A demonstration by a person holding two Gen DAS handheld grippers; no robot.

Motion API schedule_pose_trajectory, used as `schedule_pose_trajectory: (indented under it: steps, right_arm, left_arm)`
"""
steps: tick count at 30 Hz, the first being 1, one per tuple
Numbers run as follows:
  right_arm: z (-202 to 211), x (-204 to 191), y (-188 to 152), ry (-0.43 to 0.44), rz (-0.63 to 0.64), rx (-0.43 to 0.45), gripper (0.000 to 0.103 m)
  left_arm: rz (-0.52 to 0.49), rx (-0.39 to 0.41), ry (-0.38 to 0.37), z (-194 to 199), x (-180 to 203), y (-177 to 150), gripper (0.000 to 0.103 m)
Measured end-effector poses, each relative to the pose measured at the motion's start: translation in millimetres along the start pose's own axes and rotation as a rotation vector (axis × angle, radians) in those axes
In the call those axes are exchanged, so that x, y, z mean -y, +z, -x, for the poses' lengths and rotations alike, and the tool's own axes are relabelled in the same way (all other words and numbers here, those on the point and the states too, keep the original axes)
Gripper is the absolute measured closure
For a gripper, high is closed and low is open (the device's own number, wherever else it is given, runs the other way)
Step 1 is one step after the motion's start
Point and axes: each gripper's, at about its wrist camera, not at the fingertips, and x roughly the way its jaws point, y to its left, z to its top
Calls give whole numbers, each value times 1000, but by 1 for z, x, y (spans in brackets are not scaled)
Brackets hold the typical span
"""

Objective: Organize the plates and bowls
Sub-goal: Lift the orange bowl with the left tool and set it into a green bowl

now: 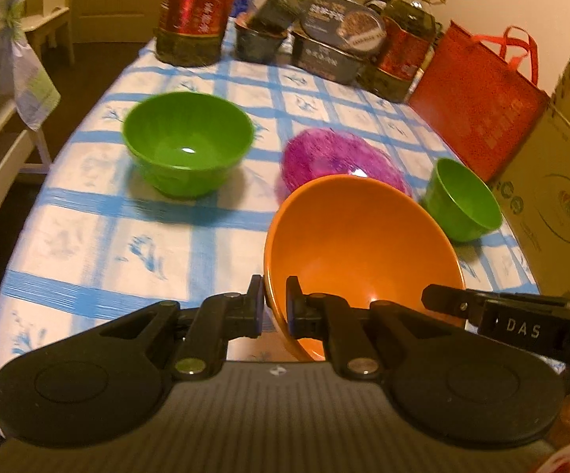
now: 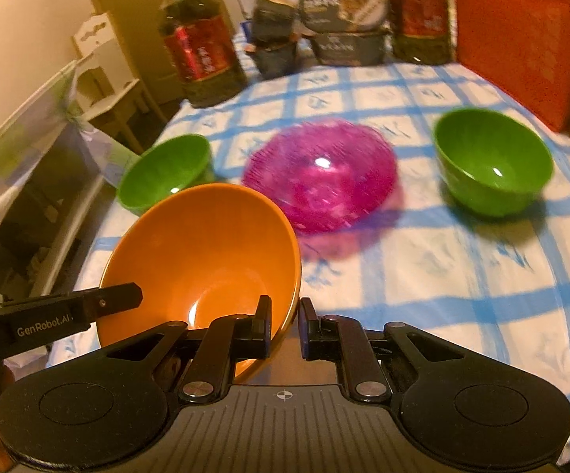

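Observation:
An orange bowl (image 1: pixel 359 248) (image 2: pixel 206 252) is held by its near rim between both grippers and tilts slightly. My left gripper (image 1: pixel 275 295) is shut on its rim. My right gripper (image 2: pixel 285 313) is shut on the opposite side of the rim; one of its fingers (image 1: pixel 442 299) shows in the left wrist view. Behind the bowl a purple translucent dish (image 1: pixel 340 161) (image 2: pixel 320 173) sits on the blue-checked tablecloth (image 1: pixel 87 236). One green bowl (image 1: pixel 188 146) (image 2: pixel 166 173) stands to the left, another green bowl (image 1: pixel 462 201) (image 2: pixel 490 161) to the right.
At the table's far end stand two large oil bottles (image 1: pixel 194 12) (image 1: pixel 399 47) and dark tins (image 1: pixel 336 43). A red bag (image 1: pixel 478 106) and a cardboard box (image 1: pixel 561 181) line the right edge. A white chair (image 1: pixel 4 90) stands off the left edge.

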Motion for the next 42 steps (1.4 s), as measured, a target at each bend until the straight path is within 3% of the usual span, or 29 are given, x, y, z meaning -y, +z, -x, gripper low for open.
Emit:
schedule_pose_trajectory:
  steps: [17,25,33,42]
  right_arm:
    - [-24,-58,33,45,97,-8,89]
    - [-35,-76,70,52,128,8,89]
    - [-75,-95,117,61,151,2,89]
    - [-139,-89,152,74,105,-62,89]
  left_arm:
    - [52,47,43,22,-50,32,94]
    - [65,69,51,16,-65,66,94]
    - [92,64,80,-10,-89,111,94]
    - [74,52,120,-55,-108,152,93]
